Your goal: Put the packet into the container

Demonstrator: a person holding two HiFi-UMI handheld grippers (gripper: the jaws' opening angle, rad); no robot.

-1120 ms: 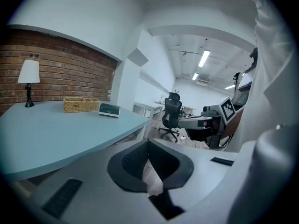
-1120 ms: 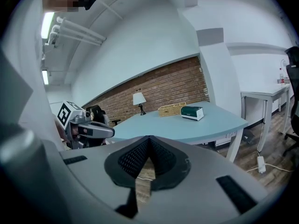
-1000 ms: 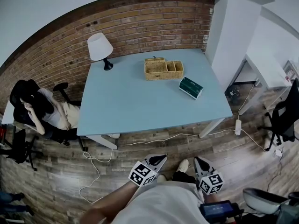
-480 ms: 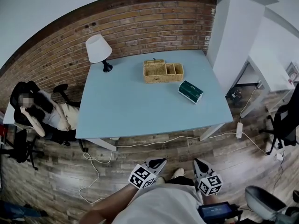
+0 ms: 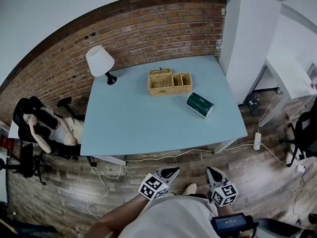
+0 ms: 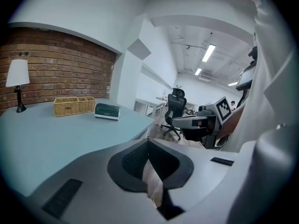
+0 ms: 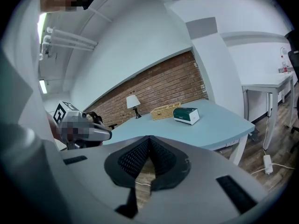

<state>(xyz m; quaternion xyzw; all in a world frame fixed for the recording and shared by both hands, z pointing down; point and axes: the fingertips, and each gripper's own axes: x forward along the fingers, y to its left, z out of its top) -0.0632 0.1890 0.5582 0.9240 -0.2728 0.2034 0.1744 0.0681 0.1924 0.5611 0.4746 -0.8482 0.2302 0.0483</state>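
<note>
Nothing done yet: we're short of the table [image 5: 143, 123], left gripper [image 5: 168, 170] and right gripper [image 5: 212, 171] both closed and empty, packet [image 5: 200, 105] lying at the container's [image 5: 171, 90] 4 o'clock, so approach, grab and drop-in all remain.

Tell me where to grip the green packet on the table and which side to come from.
Grip the green packet across its two long sides, probably from above: it lies flat, long and narrow, on the table, apart from the wicker basket, with both sides free.
</note>
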